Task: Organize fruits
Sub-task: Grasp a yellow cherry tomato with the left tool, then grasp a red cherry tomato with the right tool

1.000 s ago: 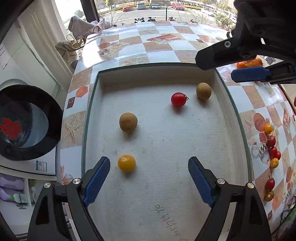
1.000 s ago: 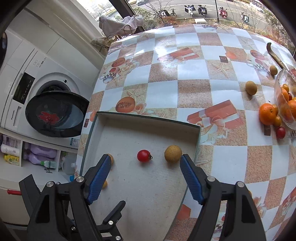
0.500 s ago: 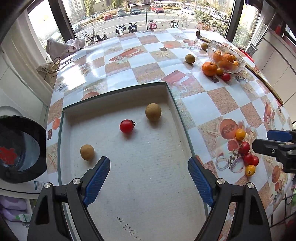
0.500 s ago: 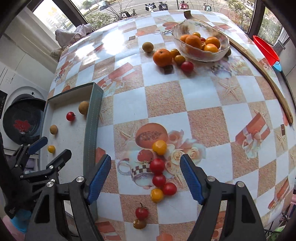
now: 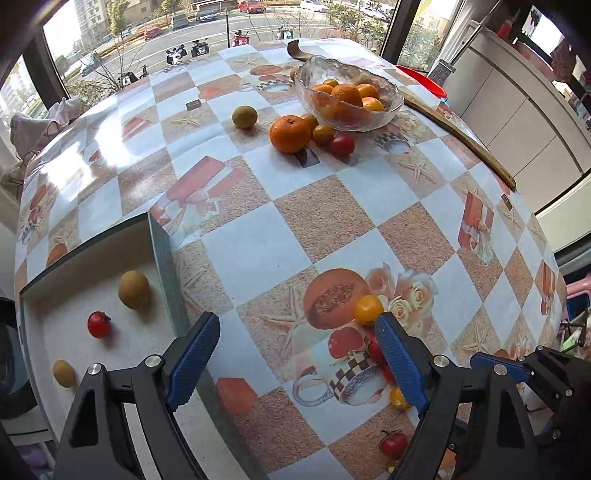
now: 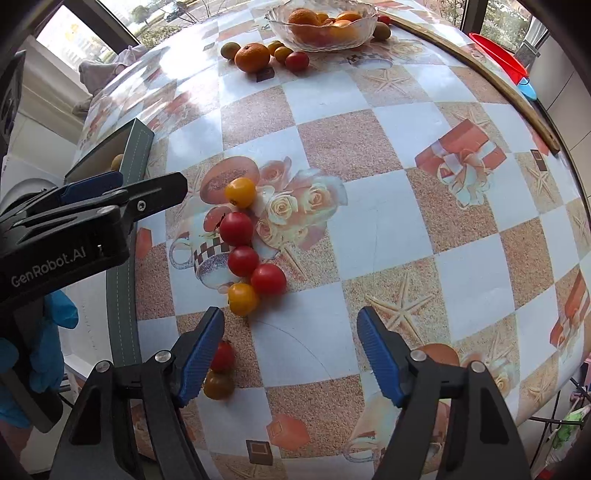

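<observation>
Three fruits sit in the grey tray [image 5: 162, 258] at the desk's left edge: a red cherry tomato [image 5: 99, 324] and two brownish round ones [image 5: 133, 289]. That looks like a small share of the job. Plenty is left out on the checkered desk [image 6: 388, 229]: a cluster of red and yellow cherry tomatoes [image 6: 242, 251] lies loose beside the tray, two more tomatoes [image 6: 219, 369] sit nearer the edge, and a big orange [image 6: 252, 56] with a few small fruits waits by the glass bowl [image 6: 321, 27] at the far side.

Both tools are empty. The left hand-held gripper [image 5: 295, 363] hangs above the desk beside the tray wall, jaws spread wide, nothing between them. The right hand-held gripper [image 6: 291, 354] hovers just past the tomato cluster, also spread wide, its left finger [image 6: 201, 354] close to the two nearest tomatoes. My guess: the cluster is the next target.
</observation>
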Available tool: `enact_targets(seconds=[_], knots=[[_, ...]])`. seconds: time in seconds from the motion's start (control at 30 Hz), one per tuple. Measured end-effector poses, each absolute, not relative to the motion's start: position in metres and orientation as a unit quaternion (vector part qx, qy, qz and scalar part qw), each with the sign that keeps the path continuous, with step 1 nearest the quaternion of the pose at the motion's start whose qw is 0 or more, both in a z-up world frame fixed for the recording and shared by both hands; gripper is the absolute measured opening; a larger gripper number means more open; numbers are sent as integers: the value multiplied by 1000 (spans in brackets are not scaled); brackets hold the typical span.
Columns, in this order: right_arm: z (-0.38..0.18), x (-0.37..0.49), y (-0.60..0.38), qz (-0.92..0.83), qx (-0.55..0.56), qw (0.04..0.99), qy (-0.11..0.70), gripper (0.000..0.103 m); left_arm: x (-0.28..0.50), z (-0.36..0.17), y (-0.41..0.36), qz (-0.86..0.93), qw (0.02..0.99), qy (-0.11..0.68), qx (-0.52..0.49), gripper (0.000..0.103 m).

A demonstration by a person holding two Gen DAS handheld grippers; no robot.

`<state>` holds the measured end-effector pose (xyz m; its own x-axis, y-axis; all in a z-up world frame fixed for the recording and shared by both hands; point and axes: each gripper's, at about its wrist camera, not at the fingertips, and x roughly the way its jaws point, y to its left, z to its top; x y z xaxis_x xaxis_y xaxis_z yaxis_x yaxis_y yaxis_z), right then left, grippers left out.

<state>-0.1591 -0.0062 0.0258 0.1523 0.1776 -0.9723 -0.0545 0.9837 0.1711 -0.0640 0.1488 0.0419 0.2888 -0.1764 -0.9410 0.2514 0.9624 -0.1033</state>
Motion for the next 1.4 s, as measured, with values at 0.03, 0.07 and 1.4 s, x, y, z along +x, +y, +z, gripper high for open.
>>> enact_targets(seconds=[0.03,0.07,1.4], knots=[[26,-160,-8,76,48,758,646,66,-61,39,143,-138,798,585,33,87],[26,-161,-10,76,51,758,646,65,-59,36,138,-144,795,589,35,87],[20,-159,-1,194,51,749,632,26,-55,19,145,-128,789,601,13,20]])
